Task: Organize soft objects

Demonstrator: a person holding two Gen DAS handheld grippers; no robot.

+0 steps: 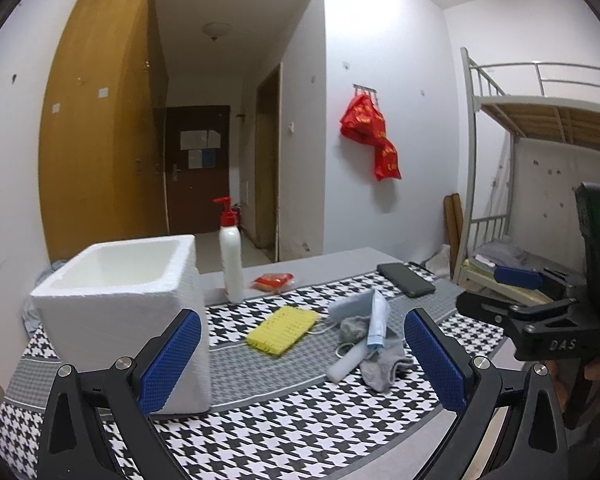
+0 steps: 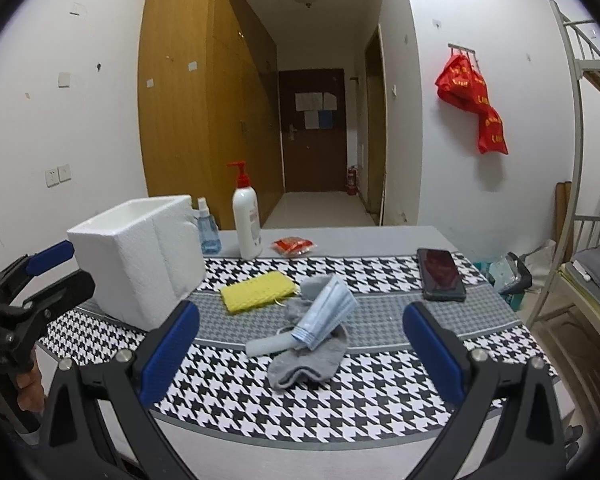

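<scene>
A grey sock (image 2: 312, 360) (image 1: 380, 364) lies crumpled on the houndstooth cloth, with a blue face mask (image 2: 326, 312) (image 1: 376, 320) propped on it and a pale roll (image 2: 268, 345) (image 1: 346, 364) beside it. Behind them lies a yellow sponge (image 2: 258, 291) (image 1: 282, 329). A white foam box (image 2: 140, 256) (image 1: 132, 308) stands open-topped at the left. My left gripper (image 1: 302, 360) is open, low over the near cloth, nothing between its blue pads. My right gripper (image 2: 300, 354) is open too, with the sock pile seen between its fingers. Each gripper shows in the other's view: the left gripper (image 2: 36, 280), the right gripper (image 1: 520, 296).
A white pump bottle (image 2: 247, 220) (image 1: 231, 256), a small blue spray bottle (image 2: 206, 228) and a red packet (image 2: 294, 246) (image 1: 272, 282) stand at the table's far edge. A black phone (image 2: 440, 274) (image 1: 406, 279) lies at the right. A metal bunk bed (image 1: 540, 152) stands right of the table.
</scene>
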